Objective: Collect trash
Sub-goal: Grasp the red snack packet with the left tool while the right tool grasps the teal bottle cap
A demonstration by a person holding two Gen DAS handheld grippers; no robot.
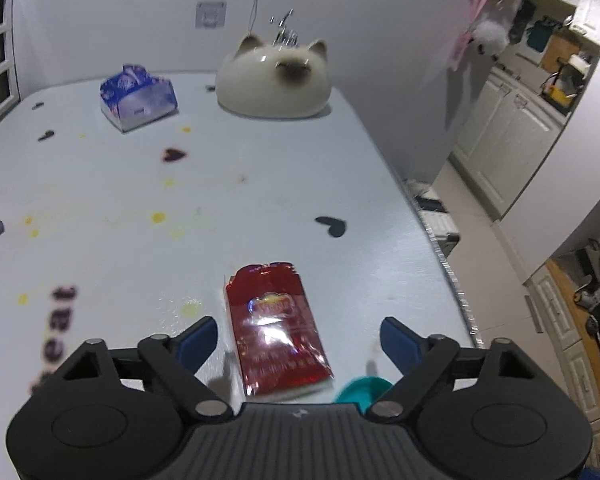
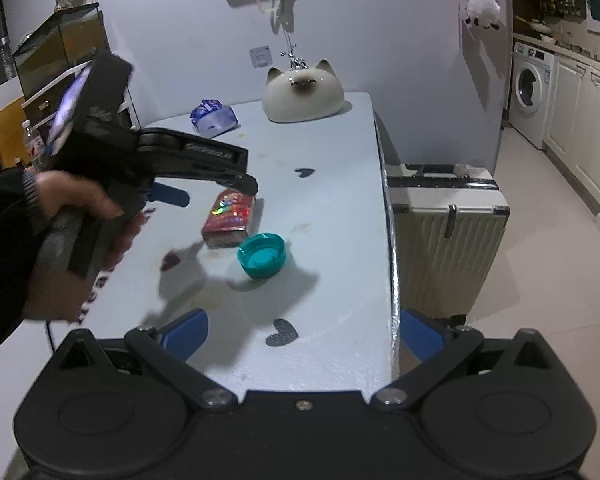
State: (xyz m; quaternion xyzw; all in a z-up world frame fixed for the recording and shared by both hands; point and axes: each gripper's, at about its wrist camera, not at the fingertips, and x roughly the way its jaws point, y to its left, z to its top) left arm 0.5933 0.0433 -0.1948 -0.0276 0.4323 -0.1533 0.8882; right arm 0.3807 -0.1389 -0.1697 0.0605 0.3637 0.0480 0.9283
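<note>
Left wrist view looks down the left gripper (image 1: 298,340), whose blue-padded fingers (image 1: 198,342) stand wide apart and hold nothing. Between them, on the pale table (image 1: 120,184), lies a red packet (image 1: 276,328) with a shiny wrapper; its near end sits closest to the gripper body and its far end points toward the cat-shaped ornament (image 1: 274,80) at the back of the table. Neither finger touches the packet. Just beside the packet's near right corner, a teal cap (image 1: 360,390) shows partly behind the gripper's linkage. A blue and white tissue pack (image 1: 138,98) sits to the left of the ornament. Dark heart stickers (image 1: 332,226) and yellow spots are scattered over the table between the packet and the ornament.

From the right wrist view, the right gripper (image 2: 304,334) is spread wide too, and empty, hanging over the table's near end well short of the packet (image 2: 230,220). The cap (image 2: 262,255) lies open side up just beside the packet, on the side away from the ornament (image 2: 304,96). A hand (image 2: 84,216) grips the handle of the left gripper (image 2: 220,184) above the packet. A white suitcase (image 2: 448,236) stands on the floor against the table's right edge, level with the packet.
</note>
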